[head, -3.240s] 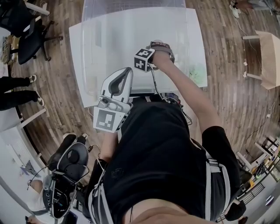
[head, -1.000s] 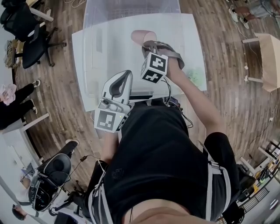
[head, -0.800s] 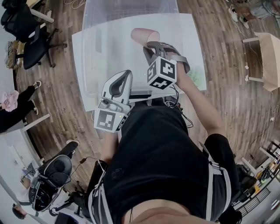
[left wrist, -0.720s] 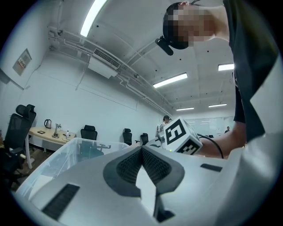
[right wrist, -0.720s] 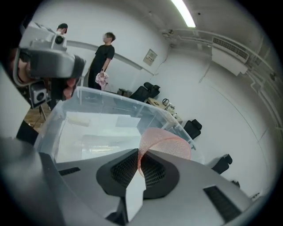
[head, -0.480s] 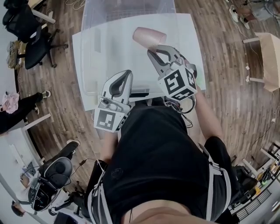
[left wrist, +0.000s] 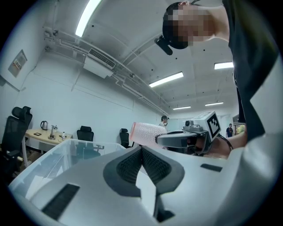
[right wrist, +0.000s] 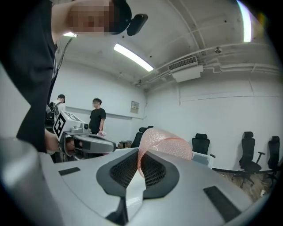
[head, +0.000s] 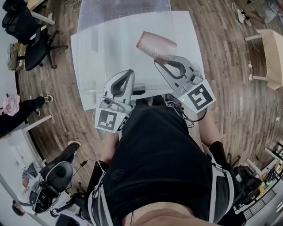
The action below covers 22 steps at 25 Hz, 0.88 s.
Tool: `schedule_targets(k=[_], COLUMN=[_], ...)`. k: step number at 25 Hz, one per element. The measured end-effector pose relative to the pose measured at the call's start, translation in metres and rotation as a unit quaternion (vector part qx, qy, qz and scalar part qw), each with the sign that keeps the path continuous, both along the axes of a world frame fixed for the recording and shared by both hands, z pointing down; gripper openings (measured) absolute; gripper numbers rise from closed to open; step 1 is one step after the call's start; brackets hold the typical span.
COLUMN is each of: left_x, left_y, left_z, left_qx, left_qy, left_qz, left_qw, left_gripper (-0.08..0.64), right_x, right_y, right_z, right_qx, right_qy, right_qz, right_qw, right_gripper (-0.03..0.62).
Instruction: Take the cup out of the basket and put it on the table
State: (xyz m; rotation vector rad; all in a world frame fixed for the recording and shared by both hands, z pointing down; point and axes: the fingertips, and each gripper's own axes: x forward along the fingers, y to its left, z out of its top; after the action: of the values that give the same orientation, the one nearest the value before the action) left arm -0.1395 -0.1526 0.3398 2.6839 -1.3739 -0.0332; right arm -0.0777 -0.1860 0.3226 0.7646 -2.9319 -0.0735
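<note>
A pink textured cup point(head: 155, 45) hangs tipped on its side above the white table point(head: 191, 39), in front of the clear plastic basket point(head: 119, 13). My right gripper point(head: 161, 60) is shut on the cup's wall near the rim; in the right gripper view the thin wall of the cup point(right wrist: 170, 145) is pinched between the pads of the right gripper point(right wrist: 140, 161). My left gripper point(head: 125, 74) hovers at the table's near edge with its jaws together and nothing in them. In the left gripper view the cup point(left wrist: 143, 133) shows beyond the left gripper point(left wrist: 141, 149).
Office chairs point(head: 26, 35) stand on the wooden floor at the left, where a person's legs point(head: 17, 119) show. A wooden stool point(head: 269, 57) is at the right. Two people point(right wrist: 98, 115) stand in the background of the right gripper view.
My right gripper came up out of the basket with the cup, rolled over and swung right and nearer; the cup now lies sideways in the air. The left gripper barely shifted.
</note>
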Motion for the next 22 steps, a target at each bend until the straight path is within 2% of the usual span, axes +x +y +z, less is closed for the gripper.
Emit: schedule_targets(k=[5, 9, 16, 22], left_x=[0.011, 0.018, 0.033, 0.052], left_y=[0.002, 0.003, 0.008, 0.014], left_z=[-0.001, -0.001, -0.001, -0.002], left_qx=[0.002, 0.003, 0.003, 0.0], left_qy=[-0.001, -0.002, -0.009, -0.016], left_qz=[0.005, 0.009, 0.007, -0.016], left_qw=[1.0, 1.0, 0.9999, 0.9997], left_gripper=[0.018, 0.018, 0.018, 0.018], right_x=[0.015, 0.013, 0.022, 0.042], right_y=[0.017, 0.031, 0.038, 0.038], right_z=[-0.003, 0.006, 0.015, 0.013], right_qx=[-0.015, -0.022, -0.034, -0.03], right_qy=[-0.05, -0.072, -0.072, -0.071], right_qz=[-0.004, -0.016, -0.023, -0.034], right_qw=[0.999, 0.997, 0.997, 0.996], right_gripper=[0.031, 0.029, 0.029, 0.029])
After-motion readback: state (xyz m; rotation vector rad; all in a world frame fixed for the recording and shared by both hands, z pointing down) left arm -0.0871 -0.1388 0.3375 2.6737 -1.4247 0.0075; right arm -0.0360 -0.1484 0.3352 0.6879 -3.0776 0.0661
